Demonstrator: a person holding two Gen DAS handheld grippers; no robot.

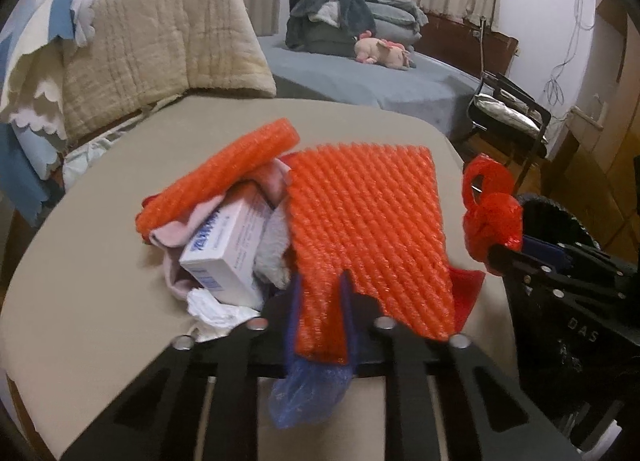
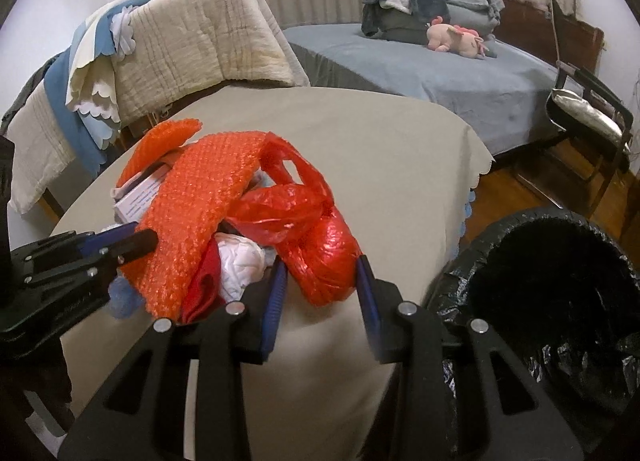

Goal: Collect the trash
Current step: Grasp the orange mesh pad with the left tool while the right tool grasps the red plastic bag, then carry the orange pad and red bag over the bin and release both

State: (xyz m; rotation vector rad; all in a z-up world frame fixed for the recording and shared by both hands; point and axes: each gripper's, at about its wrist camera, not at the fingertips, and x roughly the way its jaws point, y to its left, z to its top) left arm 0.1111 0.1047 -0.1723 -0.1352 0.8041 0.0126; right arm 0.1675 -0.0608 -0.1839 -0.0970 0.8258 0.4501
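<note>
Trash lies in one heap on the beige-covered surface [image 2: 380,149], none of it seen inside the bin. Largest item relevant to the job is the bin, lined with a black bag [image 2: 560,285], standing just beside the near right edge of the surface; its interior reads dark and I cannot tell whether anything is in it.

Next in size, the orange foam-net sheet [image 1: 368,233] drapes over the heap. The left tongs [image 1: 320,301] are closed narrowly on its near edge, together with a scrap of blue plastic film [image 1: 308,393] hanging below the fingers. A rolled orange net sleeve [image 1: 216,181] rests across the far side of the heap.

The red plastic bag [image 2: 320,249] sits at the heap's right side. The right tongs [image 2: 320,281] stand part-open around its bundled end, blue pads to either side; whether they press on it I cannot tell.

Smaller items remain untouched: a white carton with blue print [image 1: 228,245], pink cloth [image 1: 172,233], and crumpled white tissue [image 1: 212,309].

Judgement: collection is at an early stage. Two pieces are engaged but not yet transferred; everything visible has still to go into the bin.
</note>
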